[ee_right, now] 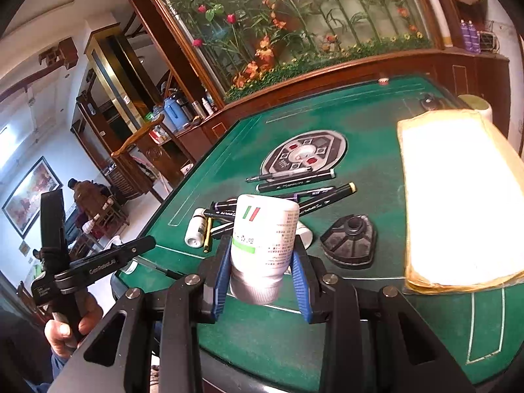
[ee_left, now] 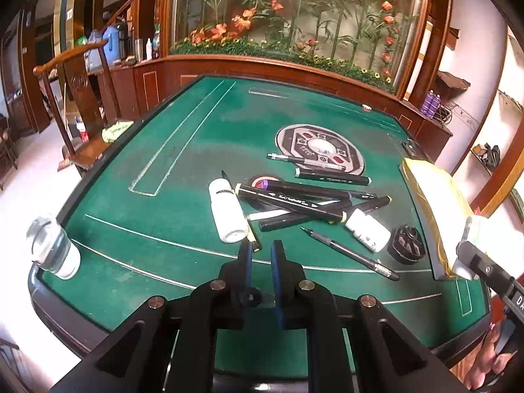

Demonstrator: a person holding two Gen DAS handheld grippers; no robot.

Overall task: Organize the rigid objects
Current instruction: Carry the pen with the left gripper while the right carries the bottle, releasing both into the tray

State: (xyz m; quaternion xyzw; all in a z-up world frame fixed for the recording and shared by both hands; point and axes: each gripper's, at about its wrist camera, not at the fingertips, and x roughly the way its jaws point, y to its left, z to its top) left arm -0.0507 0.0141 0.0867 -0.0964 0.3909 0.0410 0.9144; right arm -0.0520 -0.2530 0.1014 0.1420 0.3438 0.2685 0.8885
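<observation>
two tools: right tool (ee_right: 262, 271) clamps a white pill bottle (ee_right: 263, 245) at lower centre; left tool (ee_left: 262, 255) nearly closed, empty, above the green counter (ee_left: 163, 163).

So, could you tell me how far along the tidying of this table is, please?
Barely begun: nothing looks sorted yet. In hand: the right claw is shut on a white bottle, lifted off the green table. The left claw is shut and empty. Left: the marker pile, another white bottle, a loose pen and a black disc.
</observation>
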